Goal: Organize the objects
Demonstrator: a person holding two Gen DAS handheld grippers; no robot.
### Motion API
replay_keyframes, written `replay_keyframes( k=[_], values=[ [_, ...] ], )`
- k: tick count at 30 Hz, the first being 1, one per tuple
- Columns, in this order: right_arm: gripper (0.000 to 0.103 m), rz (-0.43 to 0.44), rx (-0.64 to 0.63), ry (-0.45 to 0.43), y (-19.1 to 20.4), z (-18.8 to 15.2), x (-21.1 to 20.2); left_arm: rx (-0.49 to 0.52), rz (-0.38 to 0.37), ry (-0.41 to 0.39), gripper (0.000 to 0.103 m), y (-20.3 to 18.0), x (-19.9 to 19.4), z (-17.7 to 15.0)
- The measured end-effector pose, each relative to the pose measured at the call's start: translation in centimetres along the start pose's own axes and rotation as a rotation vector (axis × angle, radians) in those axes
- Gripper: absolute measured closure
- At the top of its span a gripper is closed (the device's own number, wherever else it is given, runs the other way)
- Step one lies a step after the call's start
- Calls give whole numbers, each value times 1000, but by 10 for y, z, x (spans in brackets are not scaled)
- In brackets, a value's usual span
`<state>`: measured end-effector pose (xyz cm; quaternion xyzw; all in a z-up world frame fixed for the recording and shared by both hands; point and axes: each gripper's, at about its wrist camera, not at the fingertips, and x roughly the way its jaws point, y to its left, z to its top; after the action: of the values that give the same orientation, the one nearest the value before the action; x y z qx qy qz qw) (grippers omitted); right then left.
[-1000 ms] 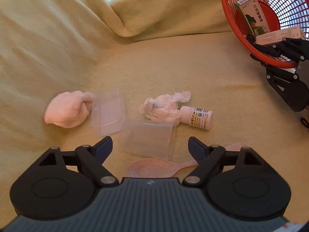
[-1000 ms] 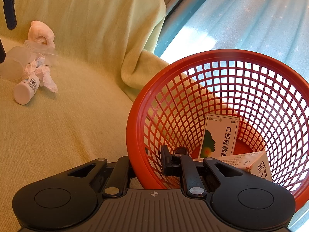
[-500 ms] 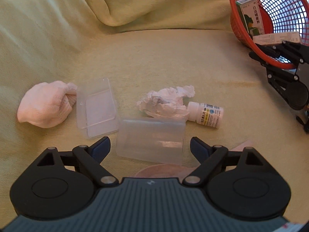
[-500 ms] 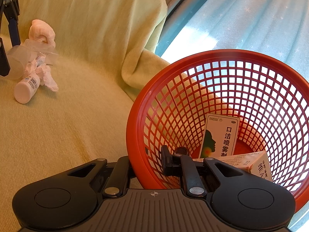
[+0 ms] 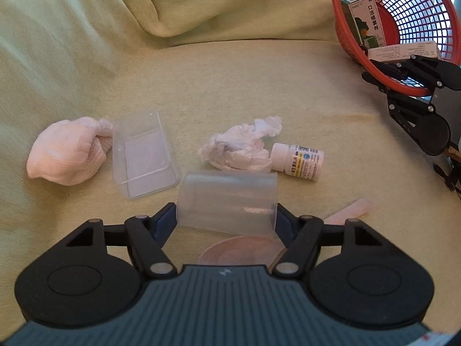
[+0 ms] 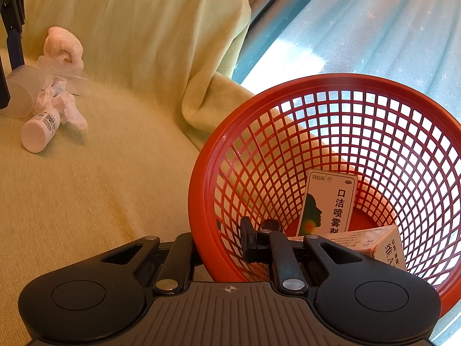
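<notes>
A clear plastic cup (image 5: 227, 201) lies on its side on the yellow-green blanket, over the bowl of a pink spoon (image 5: 239, 253). My left gripper (image 5: 226, 214) straddles it and its jaws are closing, the pads meeting the cup's base and rim. Beyond it lie a crumpled tissue (image 5: 239, 150), a white pill bottle (image 5: 299, 161), a clear rectangular tub (image 5: 144, 155) and a balled pink sock (image 5: 66, 155). My right gripper (image 6: 219, 245) is shut on the rim of the red mesh basket (image 6: 201, 173), holding it tilted. Two medicine boxes (image 6: 328, 201) rest inside.
The blanket (image 5: 230, 86) rises in folds at the back and left. A blue curtain (image 6: 360, 28) hangs behind the basket. Bare blanket lies between the pile of objects and the basket (image 5: 374, 66).
The left gripper has come forward over the cup and its jaws have narrowed from wide apart onto the cup's ends. The right gripper and the basket have stayed put.
</notes>
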<state>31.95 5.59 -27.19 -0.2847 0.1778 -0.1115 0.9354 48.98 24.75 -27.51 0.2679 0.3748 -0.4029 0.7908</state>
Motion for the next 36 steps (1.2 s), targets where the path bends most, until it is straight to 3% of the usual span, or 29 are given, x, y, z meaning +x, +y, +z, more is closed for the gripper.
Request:
replay_keyframes(
  k=[13,26,36],
  values=[
    [92,0,-2,1,-1,-1,-1,92,137,26,37,-38,-35,19],
    [92,1,2,-1,-1,-1,-1,228,119,20,37,-84,-60,54],
    [92,3,4,-2,-1,-1,-1,264,111,-17,37,-103,-68,78]
  ],
)
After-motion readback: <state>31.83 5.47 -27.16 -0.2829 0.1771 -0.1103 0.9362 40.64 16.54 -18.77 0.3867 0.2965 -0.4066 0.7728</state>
